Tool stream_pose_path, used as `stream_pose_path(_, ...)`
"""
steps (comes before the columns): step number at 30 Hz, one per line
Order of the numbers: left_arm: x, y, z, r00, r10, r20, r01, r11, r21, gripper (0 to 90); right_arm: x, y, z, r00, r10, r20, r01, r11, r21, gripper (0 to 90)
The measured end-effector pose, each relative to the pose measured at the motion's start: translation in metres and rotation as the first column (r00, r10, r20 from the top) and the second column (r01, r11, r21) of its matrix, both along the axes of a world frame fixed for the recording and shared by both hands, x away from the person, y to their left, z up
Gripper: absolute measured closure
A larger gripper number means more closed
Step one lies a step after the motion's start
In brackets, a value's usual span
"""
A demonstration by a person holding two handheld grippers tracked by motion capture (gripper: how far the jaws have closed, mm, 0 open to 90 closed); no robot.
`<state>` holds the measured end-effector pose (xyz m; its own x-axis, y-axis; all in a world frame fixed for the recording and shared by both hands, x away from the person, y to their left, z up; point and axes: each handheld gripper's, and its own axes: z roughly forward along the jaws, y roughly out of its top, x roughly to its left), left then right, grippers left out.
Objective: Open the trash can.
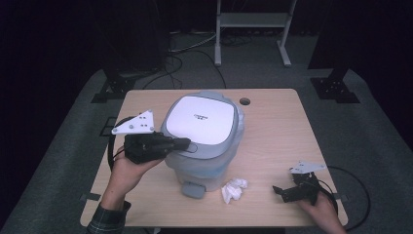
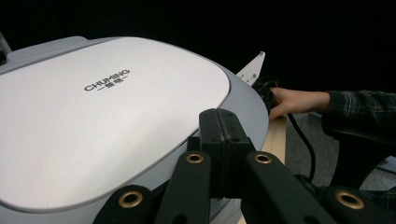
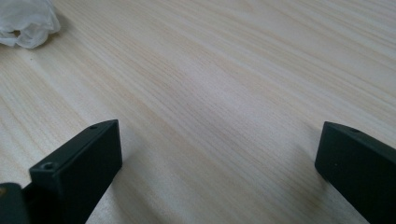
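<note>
At mid-table sits the bin [image 1: 204,141], my left gripper [image 1: 182,144] with jaws together against the lid [image 2: 93,121] edge. I'd nudge the lid slowly and keep the tip low. Right gripper [image 1: 285,191], jaws apart, waits near the tissue [image 1: 234,189].

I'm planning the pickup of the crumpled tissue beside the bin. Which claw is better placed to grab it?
The right claw. It rests open on the table, close to the crumpled tissue. The left claw is shut against the bin's lid.

Matt white plastic bin lid [image 1: 202,119], pale wood-grain table [image 1: 277,131], crumpled paper [image 1: 234,189].
</note>
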<state>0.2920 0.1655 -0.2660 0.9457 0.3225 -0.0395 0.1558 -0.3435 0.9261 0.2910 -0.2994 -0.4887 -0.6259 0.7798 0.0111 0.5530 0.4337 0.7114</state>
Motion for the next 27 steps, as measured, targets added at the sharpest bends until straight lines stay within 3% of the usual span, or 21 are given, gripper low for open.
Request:
stream_pose_path(16,0.0015,-0.0014,-0.0031,0.9995,-0.020,-0.026,0.020,0.9998,-0.005,90.0,-0.0001,0.0001,0.0000,1.0000,-0.001,0.000,0.001,1.000,0.000,0.0)
stream_pose_path(21,0.0017,0.0012,-0.0032,0.9995,-0.019,-0.026,0.018,0.9996,-0.024,89.3,-0.0002,0.0001,0.0000,1.0000,0.000,0.001,0.000,1.000,-0.001,0.0)
stream_pose_path(27,-0.0024,0.0025,-0.0014,0.9999,-0.007,-0.010,0.007,0.9999,-0.010,86.3,-0.0003,0.0001,0.0000,1.0000,0.001,0.001,-0.001,1.000,-0.001,0.0)
